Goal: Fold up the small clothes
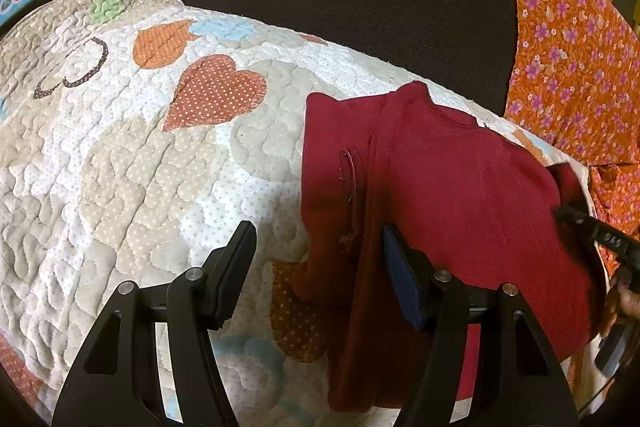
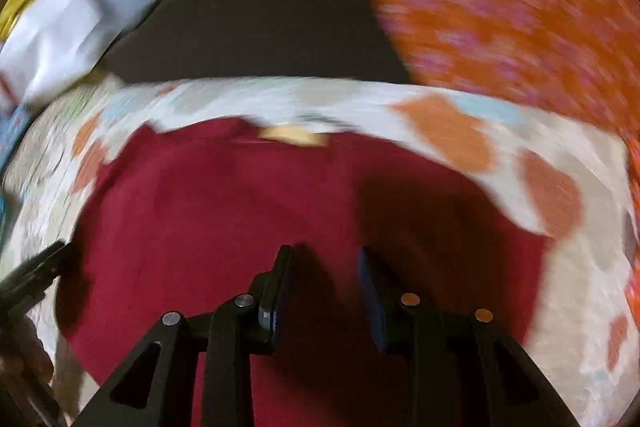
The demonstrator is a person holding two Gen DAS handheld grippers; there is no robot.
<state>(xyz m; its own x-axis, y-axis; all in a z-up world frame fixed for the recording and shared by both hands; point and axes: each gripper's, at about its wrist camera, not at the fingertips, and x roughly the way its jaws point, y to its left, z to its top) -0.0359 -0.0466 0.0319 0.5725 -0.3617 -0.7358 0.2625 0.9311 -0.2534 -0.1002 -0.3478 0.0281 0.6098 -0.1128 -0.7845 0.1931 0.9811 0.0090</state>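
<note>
In the left wrist view, a small maroon shirt [image 1: 460,195] lay on a heart-patterned quilt [image 1: 140,155], its left side apparently already folded inward along a lengthwise crease. The left gripper [image 1: 320,275] stood wide open over that edge, holding nothing.

In the blurred right wrist view, the right gripper [image 2: 326,287] hung over the shirt [image 2: 224,211] with its jaws partly open and nothing visibly pinched. By my reading, the right side and the final fold remained.
</note>
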